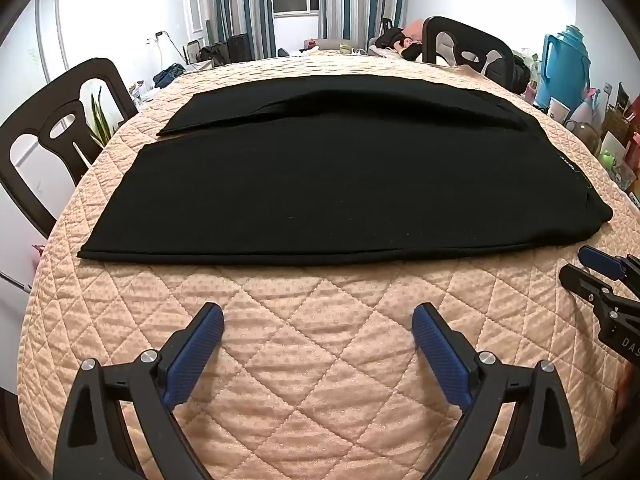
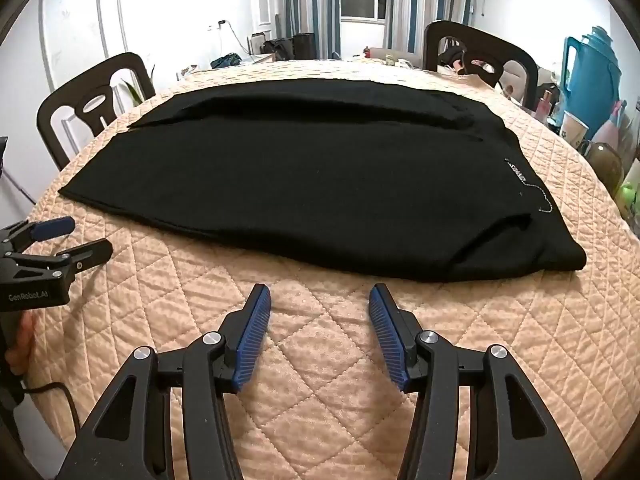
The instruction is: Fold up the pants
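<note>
So the quilted table (image 1: 320, 360) has the black pants (image 1: 320, 184) spread flat, long axis running left-right, waistband end to the right nearest the right hand-held gripper (image 2: 320, 322), while the left hand-held gripper (image 1: 318, 338) faces the leg side, both spread open, holding nothing.

Bright even indoor light, sharp focus, heavy fisheye bending, dark corners

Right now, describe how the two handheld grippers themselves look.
Both the left gripper and right gripper are black plastic linkages with silver pivot bolts and ribbed blue finger pads. The left body carries white GenRoboLAI lettering and a black cable; the right shows DAS.
</note>
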`<move>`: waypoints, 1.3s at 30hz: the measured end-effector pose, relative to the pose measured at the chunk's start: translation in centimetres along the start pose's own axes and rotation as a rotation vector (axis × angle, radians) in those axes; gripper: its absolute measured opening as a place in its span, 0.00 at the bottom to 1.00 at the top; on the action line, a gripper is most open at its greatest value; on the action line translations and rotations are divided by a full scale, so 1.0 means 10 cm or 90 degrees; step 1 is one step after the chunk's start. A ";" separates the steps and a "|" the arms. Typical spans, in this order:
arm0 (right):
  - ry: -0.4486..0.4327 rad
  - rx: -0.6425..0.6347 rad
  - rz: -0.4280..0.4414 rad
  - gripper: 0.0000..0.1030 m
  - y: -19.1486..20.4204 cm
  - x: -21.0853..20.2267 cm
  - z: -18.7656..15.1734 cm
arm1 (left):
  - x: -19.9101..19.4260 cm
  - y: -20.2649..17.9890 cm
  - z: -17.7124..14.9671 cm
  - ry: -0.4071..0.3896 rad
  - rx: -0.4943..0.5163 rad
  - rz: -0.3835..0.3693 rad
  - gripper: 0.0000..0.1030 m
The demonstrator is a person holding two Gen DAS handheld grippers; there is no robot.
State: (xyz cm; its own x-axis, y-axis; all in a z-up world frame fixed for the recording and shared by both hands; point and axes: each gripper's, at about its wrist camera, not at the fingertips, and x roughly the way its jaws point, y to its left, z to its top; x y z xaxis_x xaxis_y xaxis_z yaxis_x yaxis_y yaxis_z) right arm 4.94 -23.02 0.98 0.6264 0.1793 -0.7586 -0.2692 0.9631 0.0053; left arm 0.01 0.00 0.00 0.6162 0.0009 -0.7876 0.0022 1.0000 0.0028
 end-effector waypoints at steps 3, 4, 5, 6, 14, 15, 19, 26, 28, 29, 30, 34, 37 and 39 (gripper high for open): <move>-0.007 -0.005 -0.005 0.52 0.01 -0.01 -0.02 | 0.00 0.00 0.00 -0.001 0.000 0.001 0.95; -0.008 -0.005 -0.005 0.52 0.01 -0.01 -0.03 | 0.00 0.00 0.00 -0.001 -0.001 0.001 0.95; 0.000 -0.001 0.000 0.52 0.00 0.00 -0.02 | 0.00 0.00 0.00 -0.002 -0.001 0.000 0.95; 0.000 -0.001 0.001 0.52 -0.01 0.01 -0.01 | 0.00 0.00 0.00 -0.002 0.000 0.000 0.95; 0.000 0.006 0.010 0.53 -0.02 0.02 0.03 | 0.00 -0.03 0.03 -0.004 -0.001 0.001 0.96; 0.000 0.006 0.011 0.53 -0.02 0.02 0.04 | -0.01 0.01 0.02 -0.004 -0.001 0.002 0.96; -0.003 0.007 0.013 0.53 0.00 0.03 0.01 | -0.02 0.01 0.02 -0.004 -0.003 0.001 0.96; -0.004 0.007 0.013 0.53 -0.01 0.03 0.01 | 0.00 -0.03 0.04 -0.005 -0.006 0.002 0.96; -0.004 0.007 0.014 0.53 -0.01 0.03 0.01 | 0.00 -0.04 0.05 -0.005 -0.006 0.002 0.96; -0.004 0.007 0.014 0.53 -0.01 0.03 0.01 | -0.01 0.00 0.01 -0.006 -0.006 0.002 0.96; -0.004 0.007 0.014 0.53 -0.01 0.03 0.01 | -0.01 0.00 0.01 -0.006 -0.006 0.002 0.96; -0.004 0.007 0.013 0.53 -0.01 0.03 0.01 | -0.01 -0.03 0.03 -0.006 -0.006 0.003 0.96; -0.004 0.007 0.013 0.53 -0.01 0.03 0.01 | -0.01 0.01 0.02 -0.006 -0.007 0.001 0.96; -0.004 0.007 0.013 0.53 -0.01 0.03 0.02 | -0.01 0.01 0.02 -0.007 -0.007 0.002 0.96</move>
State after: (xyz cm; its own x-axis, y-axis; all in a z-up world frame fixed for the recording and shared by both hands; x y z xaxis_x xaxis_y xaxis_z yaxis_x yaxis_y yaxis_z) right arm 5.28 -23.01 0.86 0.6251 0.2007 -0.7543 -0.2745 0.9612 0.0282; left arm 0.05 0.13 0.19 0.6243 0.0033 -0.7812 -0.0076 1.0000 -0.0019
